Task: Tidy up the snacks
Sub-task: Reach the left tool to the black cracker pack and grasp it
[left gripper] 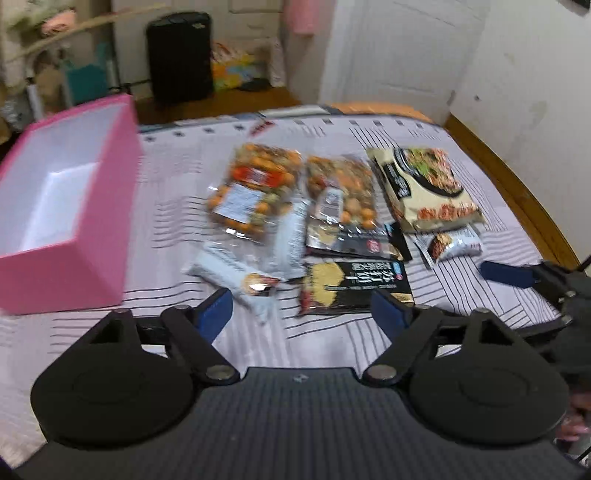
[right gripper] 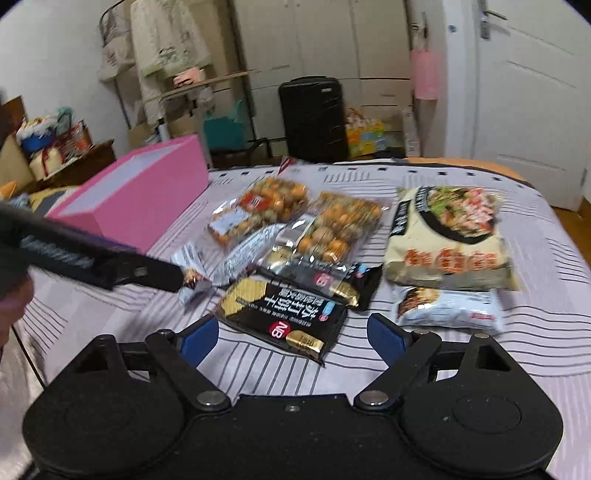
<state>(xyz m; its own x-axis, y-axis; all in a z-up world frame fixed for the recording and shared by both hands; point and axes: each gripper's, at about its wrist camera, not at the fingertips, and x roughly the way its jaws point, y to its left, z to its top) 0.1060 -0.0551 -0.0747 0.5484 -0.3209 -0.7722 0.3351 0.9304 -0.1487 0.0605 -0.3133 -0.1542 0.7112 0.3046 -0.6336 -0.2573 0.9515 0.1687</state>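
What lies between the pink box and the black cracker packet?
In the left wrist view, a white wrapped bar lies between the pink box and black cracker packet.

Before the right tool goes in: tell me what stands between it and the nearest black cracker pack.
Nothing visible. The right tool stands open, and the black cracker pack lies on the bedspread just ahead of it.

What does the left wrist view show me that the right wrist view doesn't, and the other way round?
Only the left wrist view: the white inside floor of the open pink cardboard box, with nothing in it. Only the right wrist view: pale clothes on a rack behind, and a door handle. Both: the striped bedsheet, the black cracker packet, two clear bags of orange snack balls, the cream noodle bag, and the black suitcase.
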